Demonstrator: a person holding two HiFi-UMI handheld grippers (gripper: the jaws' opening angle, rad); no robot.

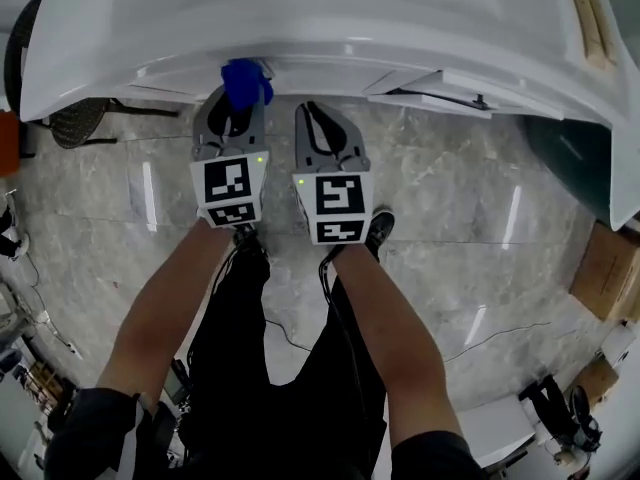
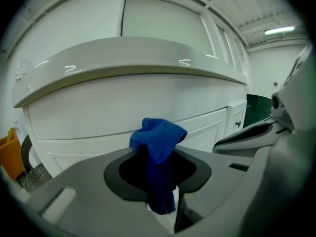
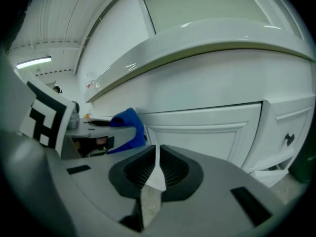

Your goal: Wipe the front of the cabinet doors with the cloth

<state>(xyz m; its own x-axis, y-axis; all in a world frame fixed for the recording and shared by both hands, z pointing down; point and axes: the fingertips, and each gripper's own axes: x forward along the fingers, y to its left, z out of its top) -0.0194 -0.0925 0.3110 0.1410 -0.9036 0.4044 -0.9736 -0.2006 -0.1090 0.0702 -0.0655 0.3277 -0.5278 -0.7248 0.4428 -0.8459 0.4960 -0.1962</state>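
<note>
Forearms [image 1: 165, 308] reach forward and down over the marble floor [image 1: 450, 218], both tools side by side, aimed at the cabinet. Left tongs [image 1: 236, 108] pinch the blue cloth [image 1: 245, 82]. In the left gripper view the cloth [image 2: 158, 142] is clamped mid-length between the dark pads of the left tongs [image 2: 159, 179], with a bunched wad sticking out past the tips and a tail hanging below. My read: the wad is left proud so fabric, not plastic, meets the paint. Cloth sits just under the tabletop's [image 1: 300, 18] front edge, near the cabinet doors [image 2: 207, 127] but apart from them; no contact visible yet. Right tongs [image 1: 318, 110] are pressed together on nothing [image 3: 157, 168] and parked just beside the left, probably kept out of the way. Panelled door [image 3: 197, 137] is straight ahead of them, knob [image 3: 289, 139] toward its right side. Wiping looks not started. Next step likely needs the wad pushed flat onto the door face.
</note>
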